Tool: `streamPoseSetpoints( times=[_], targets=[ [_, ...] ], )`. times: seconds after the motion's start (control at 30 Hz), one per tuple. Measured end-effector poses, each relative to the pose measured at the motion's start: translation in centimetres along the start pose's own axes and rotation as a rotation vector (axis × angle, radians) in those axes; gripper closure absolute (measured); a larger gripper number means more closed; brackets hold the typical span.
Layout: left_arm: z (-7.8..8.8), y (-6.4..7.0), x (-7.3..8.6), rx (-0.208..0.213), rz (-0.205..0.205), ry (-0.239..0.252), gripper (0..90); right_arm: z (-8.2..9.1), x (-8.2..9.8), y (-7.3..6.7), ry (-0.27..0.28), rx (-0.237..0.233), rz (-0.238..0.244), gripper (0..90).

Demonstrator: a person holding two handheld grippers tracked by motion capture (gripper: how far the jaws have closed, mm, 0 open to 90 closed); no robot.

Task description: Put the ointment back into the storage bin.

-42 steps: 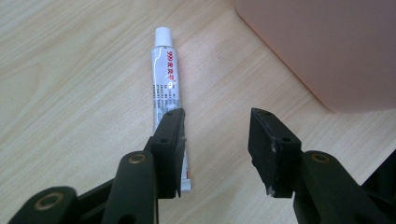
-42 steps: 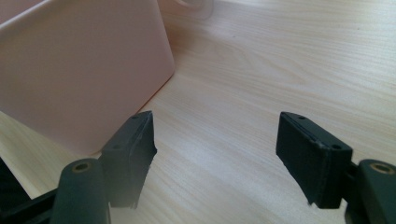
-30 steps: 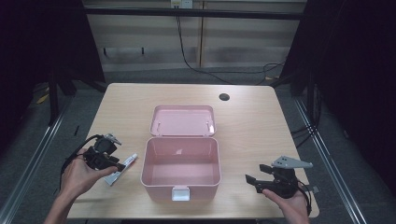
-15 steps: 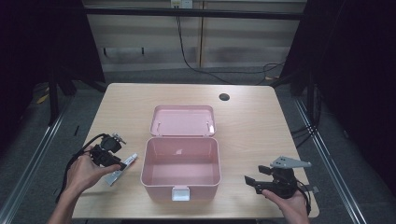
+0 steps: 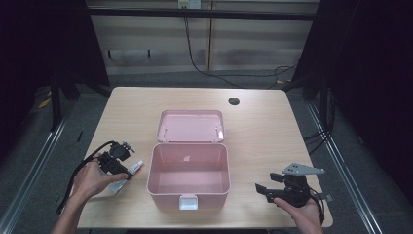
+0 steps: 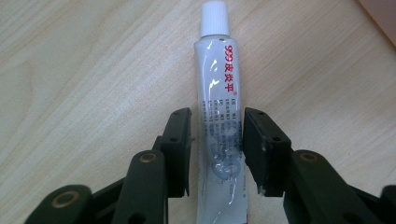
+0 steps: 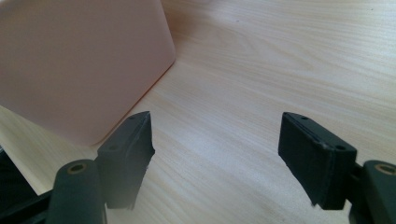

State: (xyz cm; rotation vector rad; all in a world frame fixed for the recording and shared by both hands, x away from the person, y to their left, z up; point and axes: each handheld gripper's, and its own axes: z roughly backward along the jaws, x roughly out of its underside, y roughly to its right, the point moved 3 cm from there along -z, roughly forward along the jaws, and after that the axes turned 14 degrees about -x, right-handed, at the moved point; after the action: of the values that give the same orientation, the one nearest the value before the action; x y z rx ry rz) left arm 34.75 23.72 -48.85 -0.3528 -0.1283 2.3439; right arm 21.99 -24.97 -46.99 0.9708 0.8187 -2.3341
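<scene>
Your left gripper has its fingers set either side of the white tube, narrowly apart, not clamped. The tube lies near the worktop's front-left corner, beside the open pink box. Your right gripper gapes wide near the front-right corner.

Box on tabletop, near front edge, about mid-width. Lid open, lying back behind box. Tube flat on tabletop just left of box, cap end toward box. Left gripper over tube, left of box; jaws either side of tube, tube between them. Right gripper right of box, apart from it, near front edge. Hole in tabletop behind box, to right, near far edge.
</scene>
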Motion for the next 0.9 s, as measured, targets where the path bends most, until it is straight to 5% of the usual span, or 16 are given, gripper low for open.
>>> streamPoseSetpoints(
  times=[0.13,0.83,0.9],
  targets=[
    [-0.2,0.19,-0.06,0.002,-0.004,0.008,68.5,-0.03,0.01,0.01,-0.003,-0.001,0.0,25.8],
    [-0.6,0.21,0.34,-0.006,-0.007,0.035,68.9,-0.11,0.03,-0.03,-0.01,-0.004,-0.003,25.6],
    [-0.65,0.3,0.31,-0.003,0.017,0.038,69.2,-0.13,0.05,-0.03,-0.012,-0.005,-0.002,25.7]
  ],
)
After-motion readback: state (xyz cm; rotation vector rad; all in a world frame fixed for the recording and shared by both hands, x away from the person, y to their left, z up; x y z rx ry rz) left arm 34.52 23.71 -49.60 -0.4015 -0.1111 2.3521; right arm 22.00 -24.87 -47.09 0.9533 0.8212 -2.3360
